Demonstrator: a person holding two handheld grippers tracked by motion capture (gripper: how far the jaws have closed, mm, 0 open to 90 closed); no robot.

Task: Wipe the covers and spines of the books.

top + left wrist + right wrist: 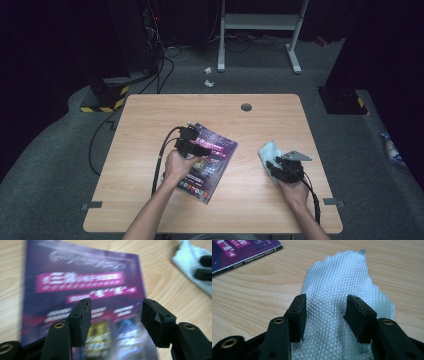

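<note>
A purple magazine [212, 162] lies flat on the wooden table [150, 115], left of the middle. My left gripper [200, 149] hovers over its cover. In the left gripper view the jaws [115, 308] stand wide apart above the blurred magazine [82, 282], with nothing between them. A pale blue waffle-textured cloth [267, 150] lies at the right. My right gripper [275, 166] sits at its near edge. In the right gripper view its jaws [325, 306] are open and straddle the cloth [342, 282], without pressing on it. The magazine's corner [237, 250] shows at upper left.
A round cable grommet [246, 107] sits near the table's far edge. Beyond the table on the carpet are a white desk frame [260, 22], a yellow-and-black striped base [105, 100] and crumpled paper scraps [208, 75]. Bare wood surrounds the magazine and the cloth.
</note>
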